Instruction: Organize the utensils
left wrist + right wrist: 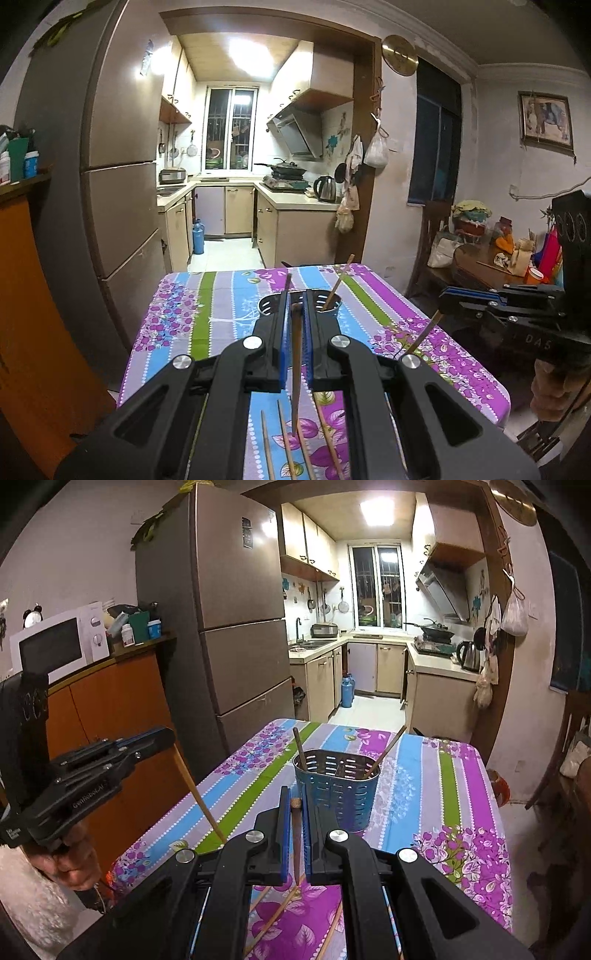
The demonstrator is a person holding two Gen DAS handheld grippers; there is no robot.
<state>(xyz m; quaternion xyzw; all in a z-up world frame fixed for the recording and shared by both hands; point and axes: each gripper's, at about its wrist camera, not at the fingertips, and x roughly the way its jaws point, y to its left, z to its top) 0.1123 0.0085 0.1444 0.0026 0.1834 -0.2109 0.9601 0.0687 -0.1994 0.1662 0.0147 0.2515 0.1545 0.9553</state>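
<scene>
Left gripper [295, 299] clamped on chopstick [295, 354] — right gripper [295, 801] likewise, own chopstick [296, 834]. Left body reads "GenRobot.AI"; right reads "DA5".

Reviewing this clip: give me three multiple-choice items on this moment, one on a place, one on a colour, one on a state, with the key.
1. Where does the utensil holder stand?
A. on the table
B. on the kitchen counter
C. on top of the fridge

2. What colour is the holder's outside?
A. red
B. blue
C. yellow

3. How are the left tongs?
A. open and empty
B. shut on a chopstick
C. shut on a spoon

Key:
1 A: it sits on the table's floral cloth.
2 B: its perforated wall is blue.
3 B: a dark stick is pinched between the blue pads.
</scene>
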